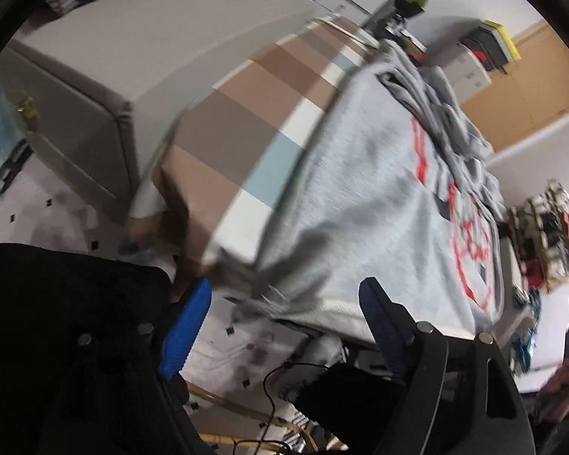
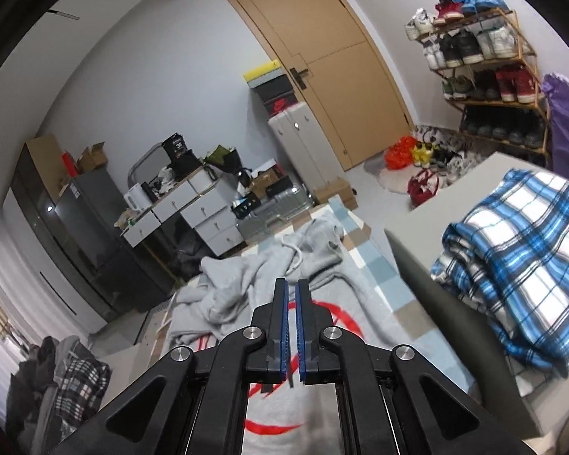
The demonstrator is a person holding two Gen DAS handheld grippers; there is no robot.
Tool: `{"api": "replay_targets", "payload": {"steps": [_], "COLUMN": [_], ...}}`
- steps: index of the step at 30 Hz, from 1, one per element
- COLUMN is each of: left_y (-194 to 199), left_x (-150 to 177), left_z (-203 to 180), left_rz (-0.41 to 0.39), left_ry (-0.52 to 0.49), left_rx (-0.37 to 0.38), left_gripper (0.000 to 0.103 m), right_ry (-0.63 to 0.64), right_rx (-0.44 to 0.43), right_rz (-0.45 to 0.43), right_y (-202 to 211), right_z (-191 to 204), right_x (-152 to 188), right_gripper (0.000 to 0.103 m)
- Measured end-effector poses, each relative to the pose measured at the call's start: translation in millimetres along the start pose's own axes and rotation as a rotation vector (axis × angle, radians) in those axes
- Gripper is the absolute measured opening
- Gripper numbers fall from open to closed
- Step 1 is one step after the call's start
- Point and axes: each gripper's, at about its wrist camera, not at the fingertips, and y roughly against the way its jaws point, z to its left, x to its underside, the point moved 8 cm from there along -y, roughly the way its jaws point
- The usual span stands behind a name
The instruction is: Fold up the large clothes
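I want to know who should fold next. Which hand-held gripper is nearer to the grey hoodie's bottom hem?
Left. The left hand-held gripper hangs open right at the grey hoodie hem; the right hand-held gripper is shut, raised above it.

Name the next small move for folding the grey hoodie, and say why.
Probably close the left gripper on the hoodie's near hem: its jaws stand open right at that edge, holding nothing, while the right gripper is shut and empty above the rumpled sleeves.
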Motion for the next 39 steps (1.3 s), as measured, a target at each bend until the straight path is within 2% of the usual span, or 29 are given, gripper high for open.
{"api": "replay_targets", "payload": {"steps": [5,7,9,13,14,16,17,24,28,34,37,39], "left_y": [-11,-22,-29,-25,-21,-14,-13,-6,8,25,35,42], "left_x": [-1,5,9,7,5,5,7,13,10,0,-7,-11], "left_z": [14,15,18,19,18,12,13,3,-14,-48,-73,-90], "left_rz": [-0.01,0.06,0.093,0.05,0.026,0.022,0.038,0.069,0.069,0.088,0.069,0.072], "left_ry": [0.016,0.051,0.057,0.094,0.101,0.102,0.103,0.094,0.089,0.069,0.002,-0.03], "left_rx": [-0.07,-0.013,-0.012,0.044,0.079,0.116,0.1,0.144,0.212,0.317,0.357,0.397], "left_gripper": [0.077,0.077,0.079,0.079,0.078,0.045,0.028,0.006,0.006,0.005,0.005,0.005], "right_ry": [-0.046,-0.094,-0.147,-0.133,-0.123,-0.105,-0.101,-0.123,-0.113,-0.17,-0.205,-0.22], "right_rx": [-0.025,-0.053,-0.11,-0.168,-0.179,-0.205,-0.212,-0.246,-0.25,-0.247,-0.225,-0.198], "right_rz": [0.124,0.171,0.224,0.255,0.256,0.265,0.268,0.297,0.323,0.303,0.296,0.291], "right_y": [-20,-24,-29,-29,-27,-27,-27,-34,-36,-21,-11,-4], "right_z": [-15,-22,-24,-13,-9,-3,-1,1,4,-15,-32,-44], "right_x": [37,50,64,85,88,98,100,118,126,117,115,118], "right_gripper": [0.004,0.004,0.004,0.005,0.005,0.005,0.005,0.005,0.005,0.006,0.006,0.01]}}
